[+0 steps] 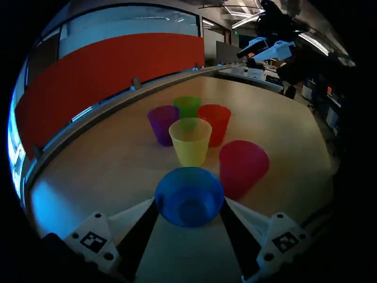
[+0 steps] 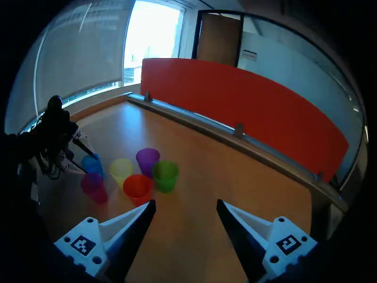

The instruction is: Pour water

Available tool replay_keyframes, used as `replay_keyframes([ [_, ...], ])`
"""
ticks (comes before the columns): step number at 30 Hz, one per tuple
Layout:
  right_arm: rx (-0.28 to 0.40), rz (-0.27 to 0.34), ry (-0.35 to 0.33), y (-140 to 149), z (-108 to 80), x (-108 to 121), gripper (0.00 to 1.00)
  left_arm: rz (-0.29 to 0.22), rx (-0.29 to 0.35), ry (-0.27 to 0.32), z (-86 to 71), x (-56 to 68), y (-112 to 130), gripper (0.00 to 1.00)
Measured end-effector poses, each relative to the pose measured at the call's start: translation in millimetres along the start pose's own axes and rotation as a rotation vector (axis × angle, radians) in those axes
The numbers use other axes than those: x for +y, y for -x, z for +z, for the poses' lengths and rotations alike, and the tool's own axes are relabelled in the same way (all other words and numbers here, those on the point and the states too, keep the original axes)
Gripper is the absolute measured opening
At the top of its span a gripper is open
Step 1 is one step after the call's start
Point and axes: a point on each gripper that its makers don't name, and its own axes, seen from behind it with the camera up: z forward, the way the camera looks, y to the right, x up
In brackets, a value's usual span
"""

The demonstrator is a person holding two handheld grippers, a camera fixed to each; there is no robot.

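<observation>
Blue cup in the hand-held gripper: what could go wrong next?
The round blue cup is pinched at its sides by the left hand-held gripper, so it may slip when tipped. The yellow cup and magenta cup stand right beside it; a swing might knock them over. The cups are bunched together, so water could miss and wet the table.
</observation>
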Motion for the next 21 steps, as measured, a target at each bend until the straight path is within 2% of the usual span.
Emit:
replay_keyframes([
  [11, 0.0, 0.001, -0.005, 0.5, 1.7, -2.7, 1.0, -0.042, -0.003, 0.001, -0.4, -0.8, -0.2, 0.85],
  [21, 0.007, 0.002, -0.007, -1.3, -0.3, -2.8, 1.0, -0.023, 0.008, -0.013, -1.6, 1.8, -1.0, 0.85],
])
